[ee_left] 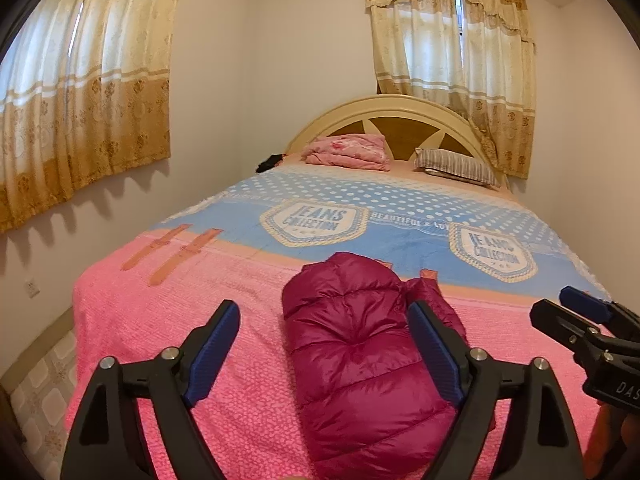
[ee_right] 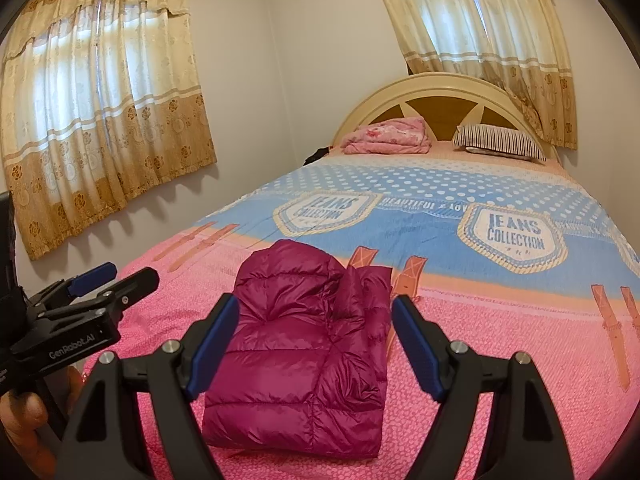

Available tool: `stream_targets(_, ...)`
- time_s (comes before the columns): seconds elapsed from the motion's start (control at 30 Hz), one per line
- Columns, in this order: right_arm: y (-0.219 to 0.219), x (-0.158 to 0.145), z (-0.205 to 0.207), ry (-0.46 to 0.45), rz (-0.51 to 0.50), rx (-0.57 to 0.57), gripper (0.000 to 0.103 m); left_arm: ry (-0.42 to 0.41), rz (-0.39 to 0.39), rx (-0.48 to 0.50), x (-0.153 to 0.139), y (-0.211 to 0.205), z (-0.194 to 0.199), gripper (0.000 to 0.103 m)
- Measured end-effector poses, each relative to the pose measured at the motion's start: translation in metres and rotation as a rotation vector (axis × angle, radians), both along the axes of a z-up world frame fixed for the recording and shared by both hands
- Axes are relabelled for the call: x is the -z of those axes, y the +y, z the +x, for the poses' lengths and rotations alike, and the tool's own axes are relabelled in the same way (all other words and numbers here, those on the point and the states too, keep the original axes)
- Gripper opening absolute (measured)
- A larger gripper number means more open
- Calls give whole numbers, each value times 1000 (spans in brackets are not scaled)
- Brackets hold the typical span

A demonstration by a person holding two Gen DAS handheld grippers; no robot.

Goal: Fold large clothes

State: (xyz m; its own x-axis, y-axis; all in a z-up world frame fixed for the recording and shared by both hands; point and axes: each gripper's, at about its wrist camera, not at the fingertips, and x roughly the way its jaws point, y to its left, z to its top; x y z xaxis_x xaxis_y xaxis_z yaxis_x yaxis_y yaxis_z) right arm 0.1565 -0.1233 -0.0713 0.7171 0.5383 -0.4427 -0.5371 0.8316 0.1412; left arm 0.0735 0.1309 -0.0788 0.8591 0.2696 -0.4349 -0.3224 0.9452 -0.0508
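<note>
Bedroom with a pink-and-blue bedspread where a folded magenta puffer jacket lies, left gripper and right gripper both spread wide, holding nothing.

The bedspread carries two shield-shaped badges in its blue band, each reading "JEANS COLLECTION", one near the middle of the bed and one toward its right edge. Between the badges runs a line beginning "BEAUTIFUL"; the rest cannot be read. In the right wrist view, the left gripper has "GenRobot.AI" printed in white on its black body.
</note>
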Motion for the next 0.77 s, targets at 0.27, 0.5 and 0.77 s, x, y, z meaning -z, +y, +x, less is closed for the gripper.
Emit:
stream_targets(0.27, 1, 0, 0, 2, 0, -1, 81, 12, -13, -37, 2, 6, 2, 97)
stream_targets(0.5, 1, 1, -1, 4, 0, -6, 81, 2, -5, -37, 4, 7, 2, 102)
stream_targets(0.77, -2, 8, 0, 19, -1, -8, 81, -11, 27, -17, 7, -1, 3, 102)
